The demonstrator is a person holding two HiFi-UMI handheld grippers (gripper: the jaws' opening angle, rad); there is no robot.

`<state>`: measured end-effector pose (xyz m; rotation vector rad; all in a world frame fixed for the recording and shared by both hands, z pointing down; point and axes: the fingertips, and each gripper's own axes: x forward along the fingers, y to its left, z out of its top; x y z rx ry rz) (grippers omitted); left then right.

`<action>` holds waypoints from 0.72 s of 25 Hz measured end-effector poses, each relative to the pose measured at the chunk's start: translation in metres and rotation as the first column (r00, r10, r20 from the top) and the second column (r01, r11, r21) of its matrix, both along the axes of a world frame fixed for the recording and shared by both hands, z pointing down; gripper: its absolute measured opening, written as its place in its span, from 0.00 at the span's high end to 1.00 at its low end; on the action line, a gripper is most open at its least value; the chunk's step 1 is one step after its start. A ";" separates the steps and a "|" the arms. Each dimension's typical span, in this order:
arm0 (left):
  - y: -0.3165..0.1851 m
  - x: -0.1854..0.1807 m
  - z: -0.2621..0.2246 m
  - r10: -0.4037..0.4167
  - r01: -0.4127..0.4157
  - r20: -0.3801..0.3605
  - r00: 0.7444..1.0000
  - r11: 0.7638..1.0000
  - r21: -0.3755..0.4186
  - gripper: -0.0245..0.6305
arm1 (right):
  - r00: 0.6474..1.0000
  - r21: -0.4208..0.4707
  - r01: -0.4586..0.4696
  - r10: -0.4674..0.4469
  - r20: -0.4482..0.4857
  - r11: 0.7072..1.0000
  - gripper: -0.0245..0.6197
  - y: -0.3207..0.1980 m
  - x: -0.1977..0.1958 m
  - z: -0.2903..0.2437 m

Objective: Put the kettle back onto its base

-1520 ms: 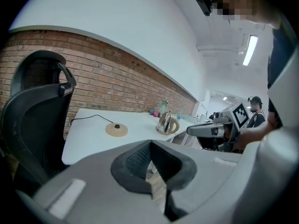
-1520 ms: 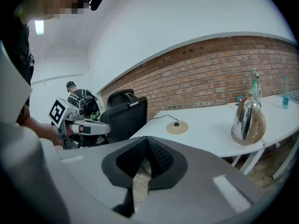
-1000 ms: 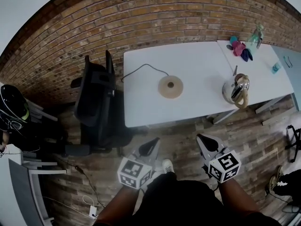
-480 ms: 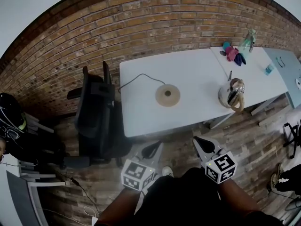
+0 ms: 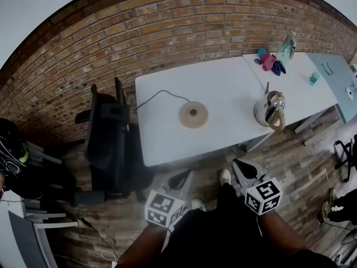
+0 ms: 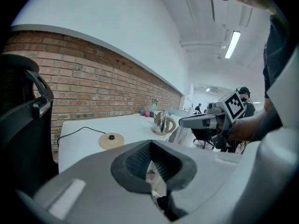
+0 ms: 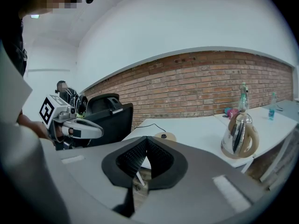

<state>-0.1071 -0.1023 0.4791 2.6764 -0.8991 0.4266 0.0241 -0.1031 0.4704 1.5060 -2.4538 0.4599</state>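
Where the brick wall (image 5: pixel 184 15) runs along the back, a white table (image 5: pixel 223 133) stands against it, with a blue-grey table (image 5: pixel 334 74) joining it at the right end. A plank floor (image 5: pixel 290 155) lies in front. A black office chair (image 5: pixel 109 138) stands at the white table's left end, just beside the corner.

On the white table, the kettle (image 5: pixel 269 109) stands upright near the front right edge, shiny metal with a tan handle turned toward the front. Its base (image 5: pixel 193 115), a flat tan disc with a dark hub, lies well apart to the left, about mid-table. Only bare tabletop shows between the two. A dark cord (image 5: pixel 159 95) loops from the base to the table's back left edge. Behind the kettle a thin dark object (image 5: pixel 266 87) lies close by, and farther back a clear bottle (image 5: pixel 287 42) stands beside a heap of pink and blue things (image 5: pixel 269 60). A small blue bottle (image 5: pixel 314 78) stands on the blue-grey table.

Both claws are off the table, over the floor just short of its front edge. The left gripper (image 5: pixel 183 176) points toward the space below the base, its jaws pressed together at the tips with nothing between them. The right gripper (image 5: pixel 239 163) sits nearer the kettle, jaws likewise closed and empty.
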 end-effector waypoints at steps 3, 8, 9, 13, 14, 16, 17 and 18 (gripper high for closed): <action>-0.004 0.008 0.000 0.013 -0.013 0.007 1.000 1.000 -0.002 0.96 | 1.000 0.003 -0.011 0.011 -0.002 1.000 0.92 -0.006 0.007 -0.001; -0.014 0.025 -0.002 0.043 -0.043 0.018 0.999 0.999 -0.006 0.96 | 0.999 0.003 -0.034 0.034 0.005 0.999 0.92 -0.017 0.021 0.000; -0.016 0.029 -0.002 0.050 -0.050 0.019 0.999 0.999 -0.006 0.96 | 0.999 0.001 -0.040 0.040 0.007 0.999 0.92 -0.019 0.025 0.000; -0.025 0.047 -0.003 0.076 -0.076 0.032 0.997 0.997 -0.012 0.96 | 0.997 -0.005 -0.070 0.070 0.016 0.998 0.90 -0.026 0.043 0.004; -0.027 0.051 -0.002 0.084 -0.083 0.036 0.996 0.996 -0.013 0.96 | 0.997 -0.008 -0.079 0.079 0.016 0.997 0.89 -0.028 0.049 0.005; -0.032 0.061 -0.003 0.103 -0.102 0.044 0.994 0.995 -0.014 0.96 | 0.994 -0.013 -0.103 0.104 0.017 0.995 0.88 -0.033 0.061 0.008; -0.034 0.067 -0.003 0.114 -0.114 0.049 0.992 0.993 -0.014 0.96 | 0.993 -0.015 -0.118 0.118 0.018 0.993 0.87 -0.035 0.068 0.009; -0.036 0.073 -0.003 0.126 -0.125 0.054 0.991 0.992 -0.016 0.96 | 0.991 -0.018 -0.133 0.133 0.019 0.991 0.87 -0.037 0.076 0.010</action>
